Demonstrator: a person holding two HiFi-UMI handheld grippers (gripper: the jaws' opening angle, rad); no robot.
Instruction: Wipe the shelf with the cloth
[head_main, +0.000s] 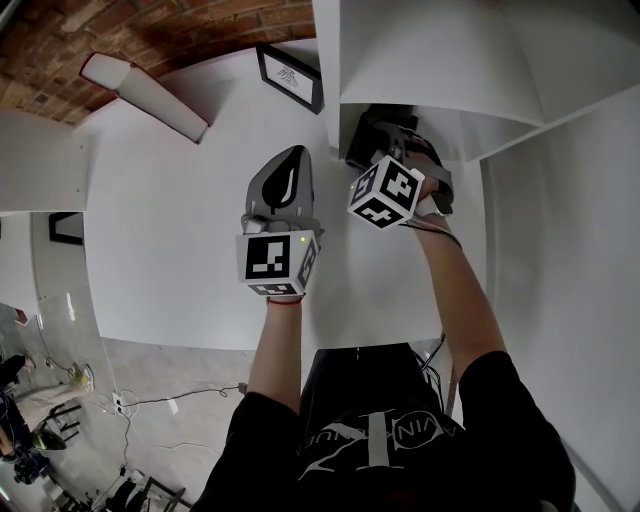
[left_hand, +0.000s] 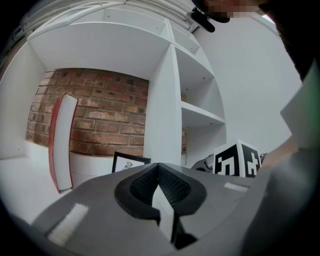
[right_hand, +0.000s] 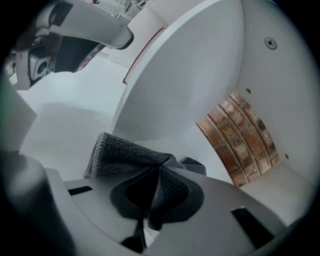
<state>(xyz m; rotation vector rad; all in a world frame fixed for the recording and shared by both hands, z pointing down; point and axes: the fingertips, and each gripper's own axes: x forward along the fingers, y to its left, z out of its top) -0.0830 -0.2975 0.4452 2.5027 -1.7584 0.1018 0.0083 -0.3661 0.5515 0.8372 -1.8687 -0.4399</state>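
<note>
two tongs here, only one doing the work. right tongs (right_hand: 159, 172) are clenched on a dark grey cloth (right_hand: 122, 152), nose angled down into a shelf (right_hand: 70, 120) bay so the bunched wad can meet its white floor. looks set to start wiping, i'd guess. left tongs (left_hand: 159, 171) are pinched together with nothing in them, parked level out front, probably so they don't get in the way. can't tell if the cloth actually touches the shelf. in the head view the right tips sit in shadow inside the bay, so the cloth is hard to pick out there.
</note>
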